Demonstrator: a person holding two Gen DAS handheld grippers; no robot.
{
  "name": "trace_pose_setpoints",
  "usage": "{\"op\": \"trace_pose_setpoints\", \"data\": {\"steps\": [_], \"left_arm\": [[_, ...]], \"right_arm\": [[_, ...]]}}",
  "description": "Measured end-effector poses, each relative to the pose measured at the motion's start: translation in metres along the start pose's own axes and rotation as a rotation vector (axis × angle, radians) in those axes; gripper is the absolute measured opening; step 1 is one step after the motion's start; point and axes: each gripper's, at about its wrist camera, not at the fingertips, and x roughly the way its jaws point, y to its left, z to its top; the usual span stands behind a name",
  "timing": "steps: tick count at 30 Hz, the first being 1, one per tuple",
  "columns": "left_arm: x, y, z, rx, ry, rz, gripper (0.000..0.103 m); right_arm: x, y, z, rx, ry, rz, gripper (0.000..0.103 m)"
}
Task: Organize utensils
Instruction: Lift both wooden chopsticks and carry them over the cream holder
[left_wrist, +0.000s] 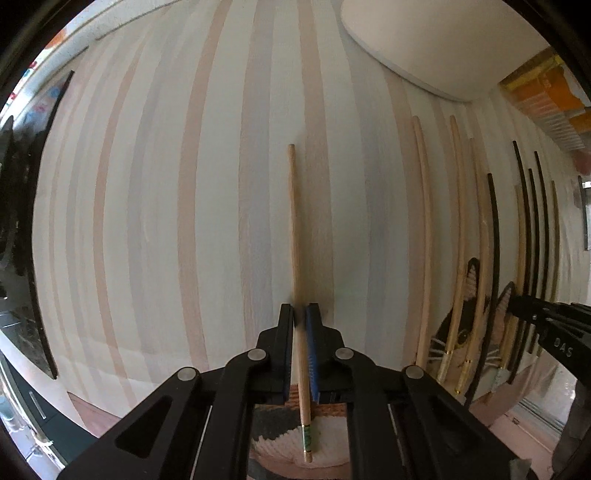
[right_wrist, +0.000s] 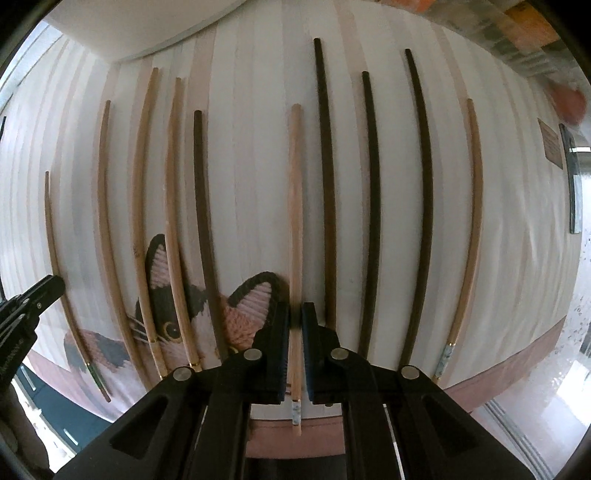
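Left hand-held gripper (left_wrist: 300, 314) is pinching a light chopstick (left_wrist: 295, 221) w/ green end; right hand-held gripper (right_wrist: 295, 314) is pinching another light chopstick (right_wrist: 294, 221), btwn dark ones, over striped tabletop (left_wrist: 166, 184).

A striped mat (right_wrist: 258, 147) covers the bench. Tan chopsticks (right_wrist: 142, 206) and dark chopsticks (right_wrist: 373, 206) lie in a row on it, some crossing its cat picture (right_wrist: 236, 314).
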Motion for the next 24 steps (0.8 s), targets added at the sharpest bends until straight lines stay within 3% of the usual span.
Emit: {"op": "trace_pose_setpoints", "data": {"steps": [4,11,24], "left_arm": [[-0.001,-0.005,-0.009,-0.022,-0.029,0.044,0.004],[-0.024,-0.006,-0.021,-0.042,-0.083,0.032,0.004],[-0.111,-0.005,-0.056,-0.08,-0.279,0.035,0.004]], "right_arm": [[-0.004,0.004,0.009,-0.012,-0.019,0.003,0.007],[-0.023,0.004,-0.004,-0.035,-0.111,0.069,0.007],[-0.094,0.01,-0.031,-0.108,-0.288,0.135,0.007]]}}
